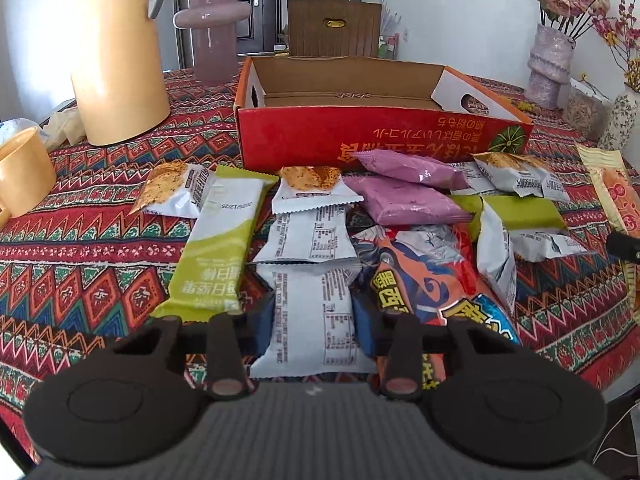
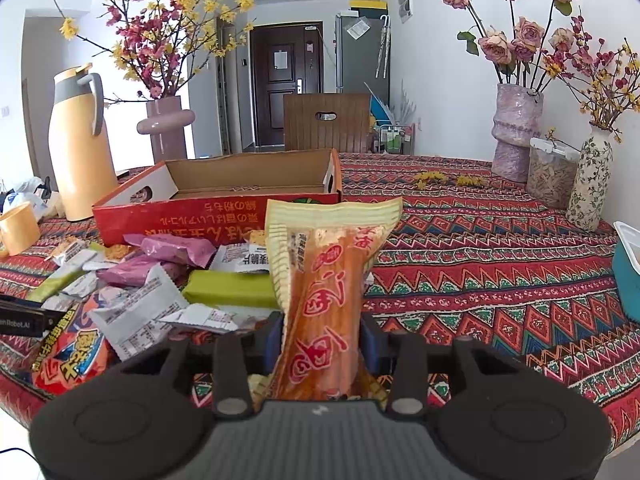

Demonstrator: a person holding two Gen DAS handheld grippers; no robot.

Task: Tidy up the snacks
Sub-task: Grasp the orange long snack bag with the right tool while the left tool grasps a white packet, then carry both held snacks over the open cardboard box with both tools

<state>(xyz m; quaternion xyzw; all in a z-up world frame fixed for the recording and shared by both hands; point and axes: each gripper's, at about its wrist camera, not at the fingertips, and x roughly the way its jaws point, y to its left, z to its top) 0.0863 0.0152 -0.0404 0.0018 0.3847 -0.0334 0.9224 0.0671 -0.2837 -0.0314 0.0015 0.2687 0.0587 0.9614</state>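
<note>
A pile of snack packets lies on the patterned tablecloth in front of an open, empty red cardboard box (image 1: 360, 136), which also shows in the right wrist view (image 2: 180, 216). My left gripper (image 1: 316, 320) is shut on a white snack packet (image 1: 316, 312) with printed text, low over the pile. Around it lie a green bar (image 1: 216, 240), pink packets (image 1: 404, 200) and an orange chip bag (image 1: 432, 280). My right gripper (image 2: 322, 340) is shut on a long orange packet (image 2: 328, 288) with red characters, held upright to the right of the pile.
A yellow thermos (image 1: 116, 52) and yellow cup (image 1: 24, 176) stand at the left. Pink vases with flowers (image 2: 516, 132), a floral vase (image 2: 590, 184) and a clear jar (image 2: 550, 172) stand at the right. A teal container (image 2: 628, 276) sits at the right edge.
</note>
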